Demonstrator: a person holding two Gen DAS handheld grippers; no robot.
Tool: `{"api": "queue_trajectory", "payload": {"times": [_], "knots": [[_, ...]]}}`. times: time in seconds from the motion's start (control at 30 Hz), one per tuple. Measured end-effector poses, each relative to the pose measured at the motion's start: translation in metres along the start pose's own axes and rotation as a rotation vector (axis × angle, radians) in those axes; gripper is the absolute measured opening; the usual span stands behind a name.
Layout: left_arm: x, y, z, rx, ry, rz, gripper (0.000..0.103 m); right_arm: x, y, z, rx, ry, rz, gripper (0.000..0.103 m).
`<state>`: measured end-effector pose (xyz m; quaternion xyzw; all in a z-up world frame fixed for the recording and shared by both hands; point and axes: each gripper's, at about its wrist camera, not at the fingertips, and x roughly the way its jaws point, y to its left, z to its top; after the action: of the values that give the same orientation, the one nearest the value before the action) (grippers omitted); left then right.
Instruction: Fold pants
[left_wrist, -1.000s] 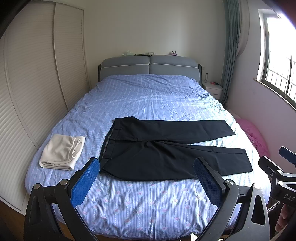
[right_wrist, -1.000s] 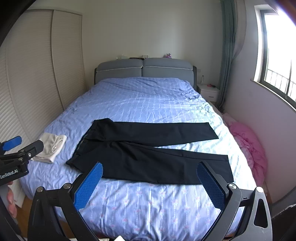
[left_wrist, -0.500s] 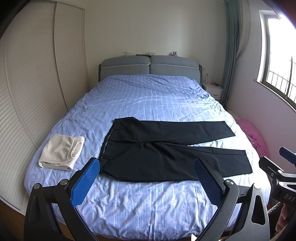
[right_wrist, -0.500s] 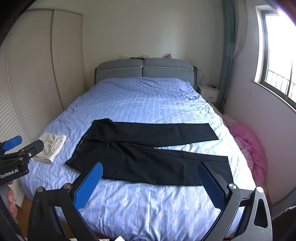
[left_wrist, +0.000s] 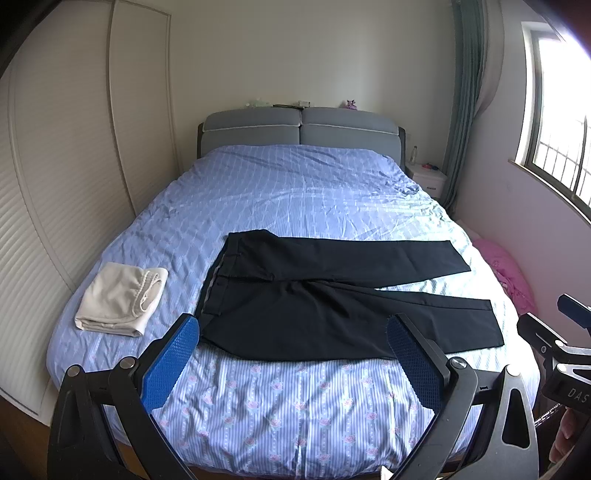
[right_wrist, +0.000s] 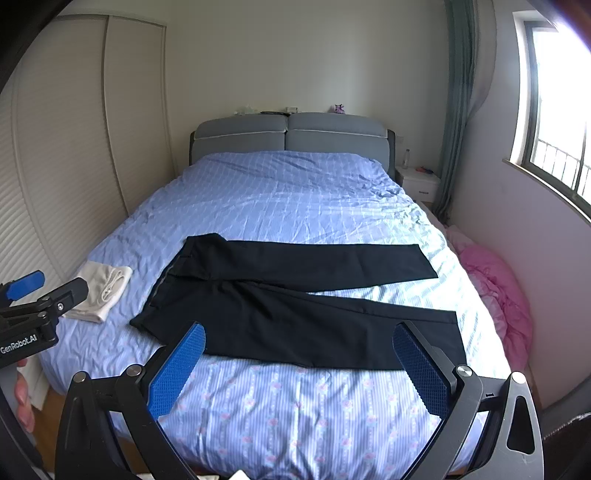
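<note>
On bed (left_wrist: 295, 206) | pants (left_wrist: 332, 295) flat beyond both jaws; left gripper (left_wrist: 291, 325), right gripper (right_wrist: 299, 334) spread wide, empty

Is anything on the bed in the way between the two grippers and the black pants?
Nothing visible. Only bare bedspread lies between the open left gripper, the right gripper and the pants; the folded white garment sits off to the left.

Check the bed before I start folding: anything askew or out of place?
Only the black pants: the legs splay apart toward the window side instead of lying together. A pink heap lies beside the bed.
</note>
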<state>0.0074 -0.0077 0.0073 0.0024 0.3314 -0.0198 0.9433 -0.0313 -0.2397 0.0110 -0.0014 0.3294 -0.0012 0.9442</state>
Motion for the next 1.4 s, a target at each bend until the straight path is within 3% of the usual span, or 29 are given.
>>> {"api": "queue_trajectory", "payload": {"times": [0.4, 0.7, 0.87, 1.07, 1.4], "knots": [[0.015, 0.012, -0.007, -0.028, 0.04, 0.018, 0.103, 0.017, 0.008, 0.001, -0.021, 0.043, 0.012, 0.103], [0.052, 0.081, -0.022, -0.102, 0.148, 0.14, 0.103, 0.077, 0.044, -0.006, -0.005, 0.186, 0.099, 0.103], [0.099, 0.129, -0.029, -0.151, 0.234, 0.166, 0.103, 0.126, 0.071, -0.011, 0.013, 0.266, 0.105, 0.103], [0.177, 0.175, -0.042, -0.223, 0.38, 0.089, 0.103, 0.195, 0.104, -0.021, 0.058, 0.382, 0.062, 0.103], [0.304, 0.189, -0.078, -0.17, 0.519, 0.04, 0.103, 0.288, 0.105, -0.047, 0.129, 0.48, -0.064, 0.103]]}}
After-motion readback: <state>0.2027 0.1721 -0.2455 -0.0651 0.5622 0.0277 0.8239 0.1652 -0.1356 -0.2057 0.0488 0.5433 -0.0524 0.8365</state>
